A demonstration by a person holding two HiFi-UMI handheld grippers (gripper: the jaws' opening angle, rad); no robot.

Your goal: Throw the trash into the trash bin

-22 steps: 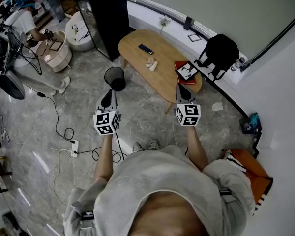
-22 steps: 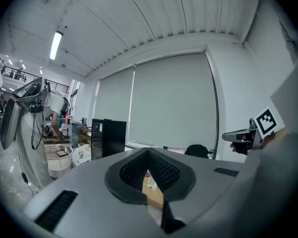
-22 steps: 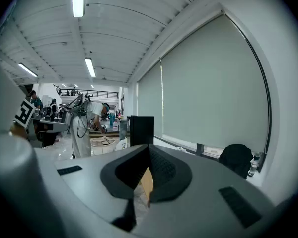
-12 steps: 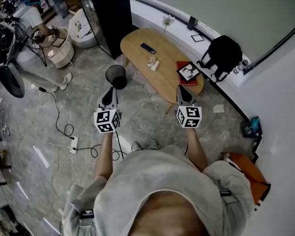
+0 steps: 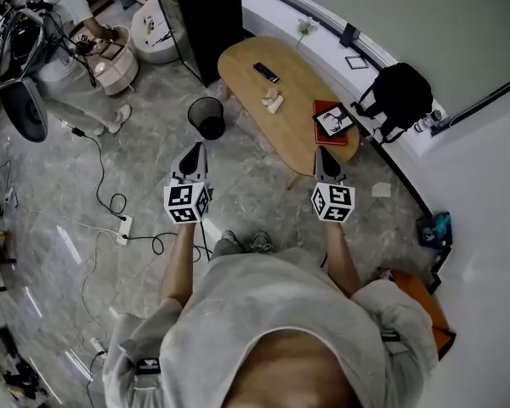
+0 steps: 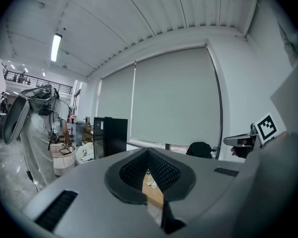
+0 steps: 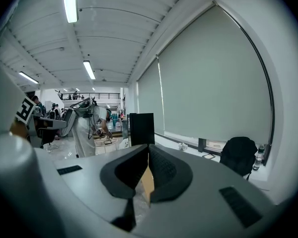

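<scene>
Crumpled white trash (image 5: pixel 273 102) lies on the oval wooden table (image 5: pixel 293 130). The black mesh trash bin (image 5: pixel 208 117) stands on the floor at the table's left end. My left gripper (image 5: pixel 193 149) hovers over the floor just short of the bin, shut and empty. My right gripper (image 5: pixel 324 152) hangs over the table's near edge, also shut with nothing in it. In the left gripper view the jaw tips (image 6: pixel 148 151) meet, and the table with the trash (image 6: pixel 150 182) shows below them. In the right gripper view the tips (image 7: pixel 148 146) touch.
A remote (image 5: pixel 266 72) and a red book (image 5: pixel 333 121) lie on the table. A black backpack (image 5: pixel 402 96) sits on the ledge behind it. A black cabinet (image 5: pixel 206 15) stands at the back. Cables and a power strip (image 5: pixel 125 228) run over the floor at left, near a standing person (image 5: pixel 76 66).
The view has shifted, so the table and bin sit a little further right and up. Both grippers stay shut, side by side, at about the same places in the picture.
</scene>
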